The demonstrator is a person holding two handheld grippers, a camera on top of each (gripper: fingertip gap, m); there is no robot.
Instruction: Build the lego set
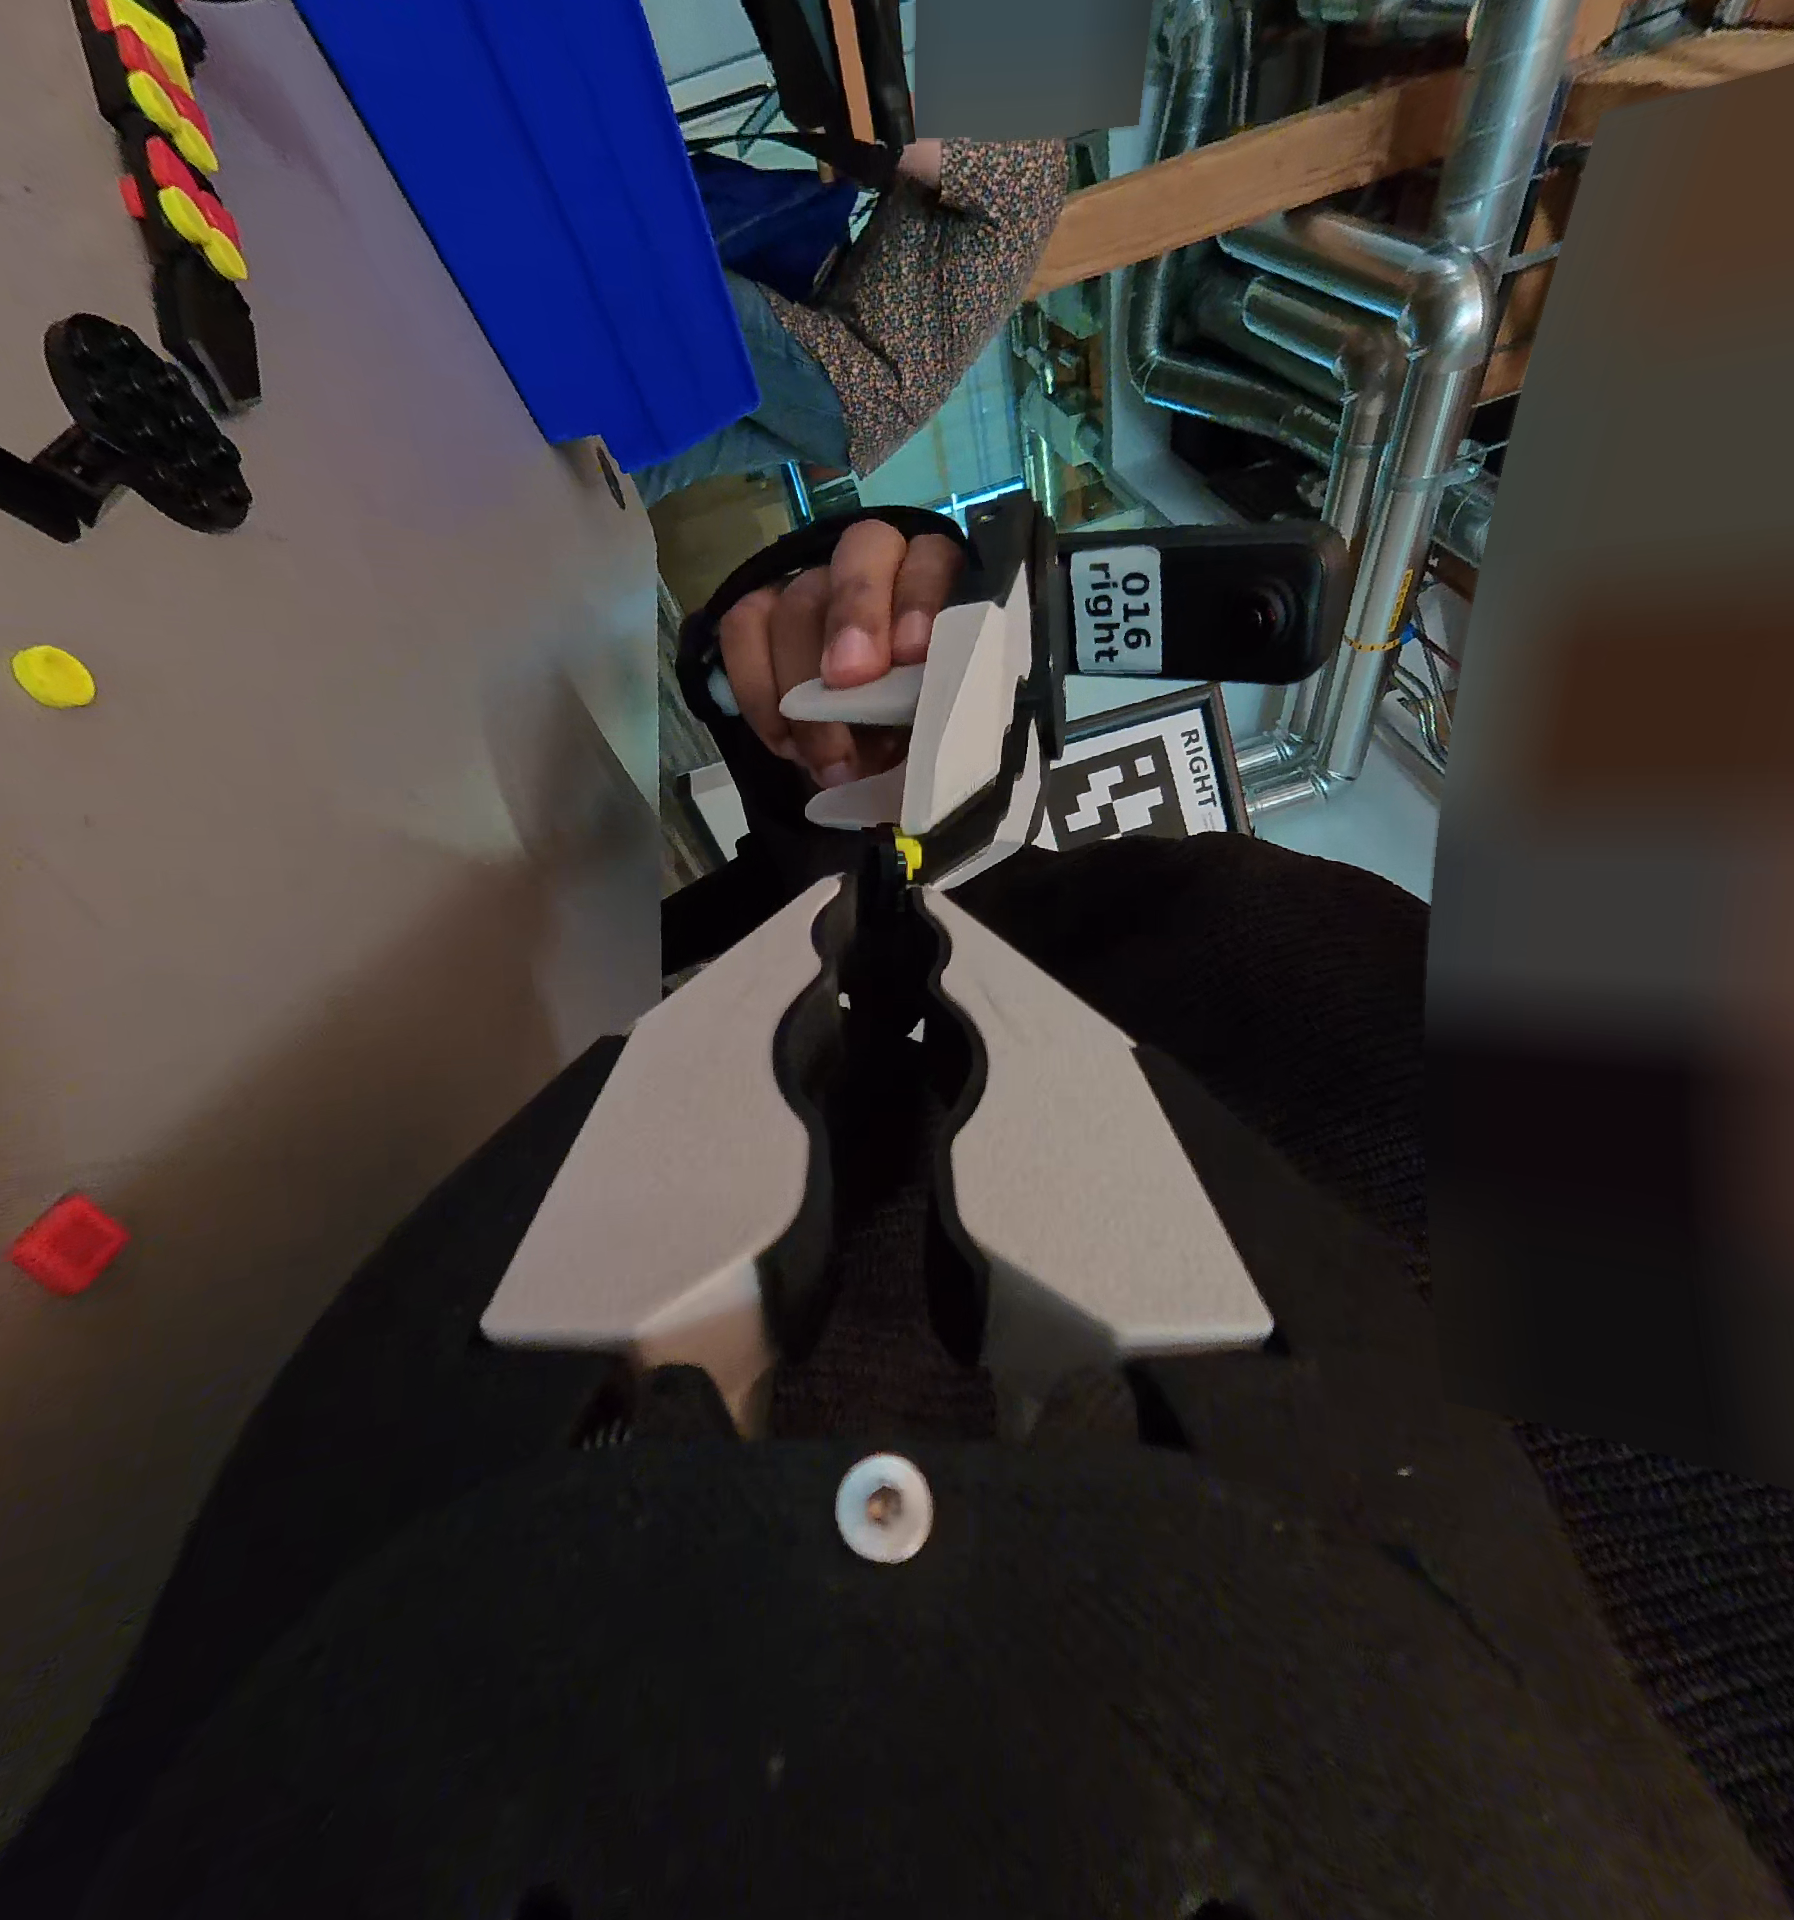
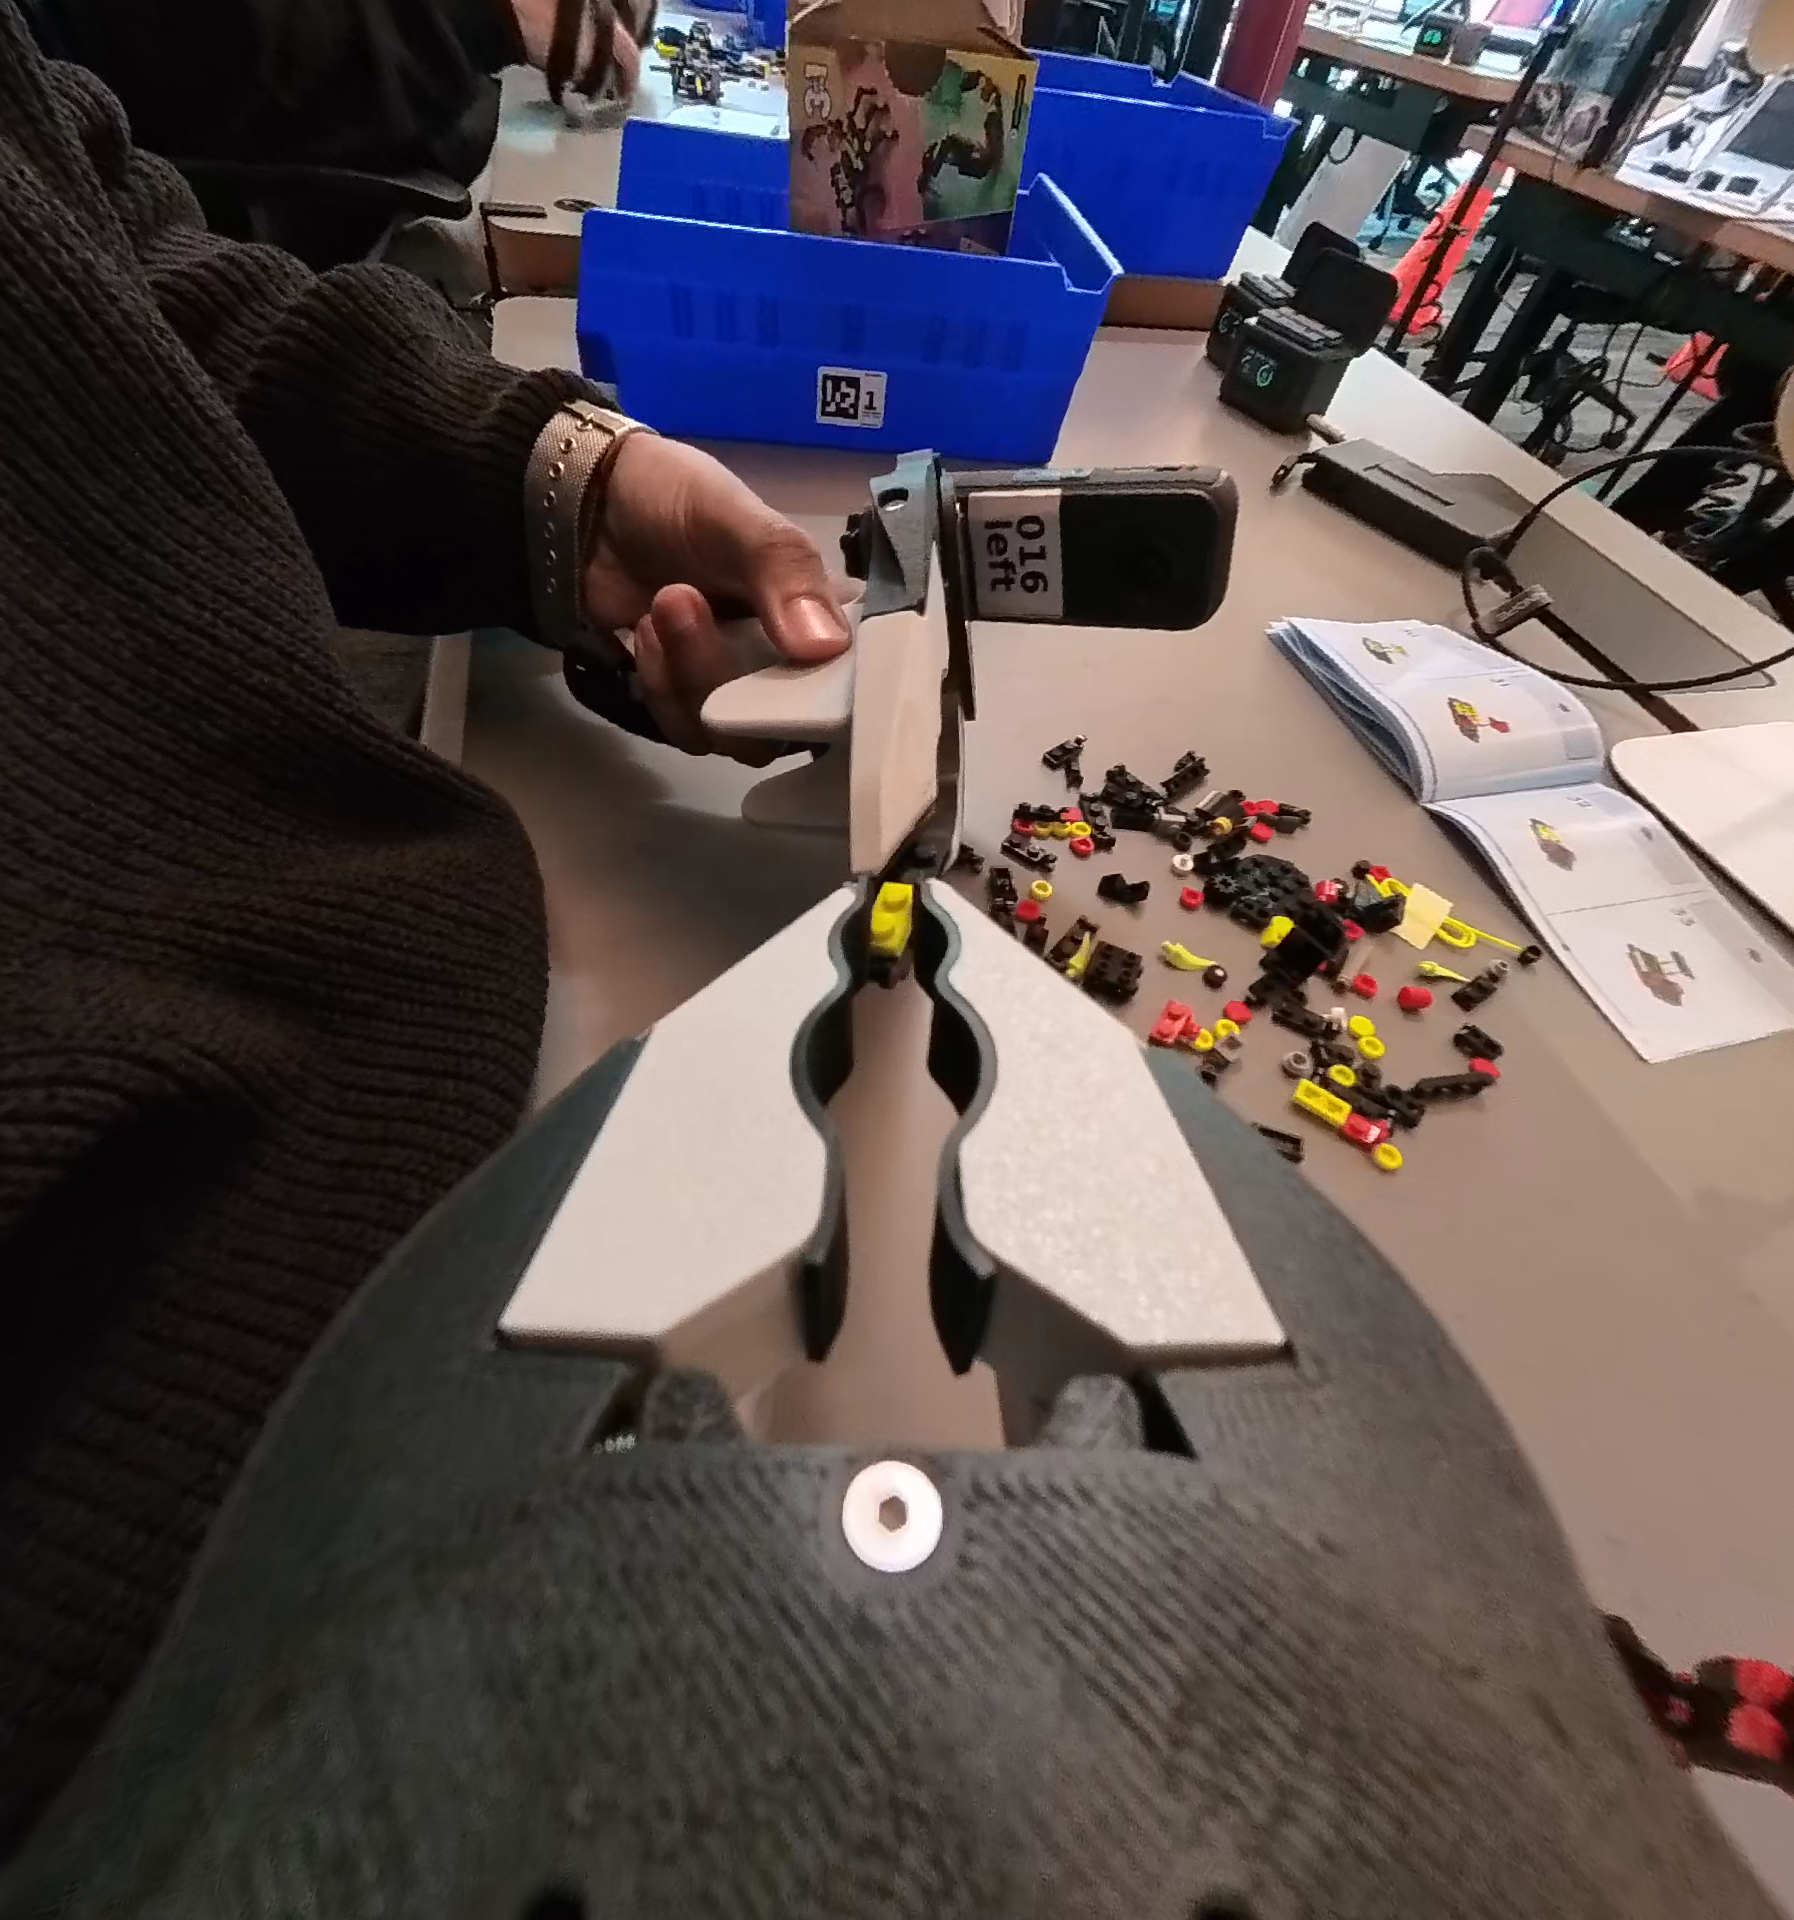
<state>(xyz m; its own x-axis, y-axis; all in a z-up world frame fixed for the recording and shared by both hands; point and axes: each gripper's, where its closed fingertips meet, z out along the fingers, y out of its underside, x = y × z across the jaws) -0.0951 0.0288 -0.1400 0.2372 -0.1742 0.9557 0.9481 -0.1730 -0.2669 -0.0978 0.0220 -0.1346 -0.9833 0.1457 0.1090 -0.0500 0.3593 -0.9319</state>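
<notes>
Above the table, left gripper fingers pinching black piece, right gripper fingers pinching yellow brick, loose bricks beside.

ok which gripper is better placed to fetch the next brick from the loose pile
Probably the right gripper. The loose pile lies just to the right of its tips, while the left gripper faces away from it. Both are shut on small pieces held tip to tip, so the right must first release its yellow piece.
</notes>
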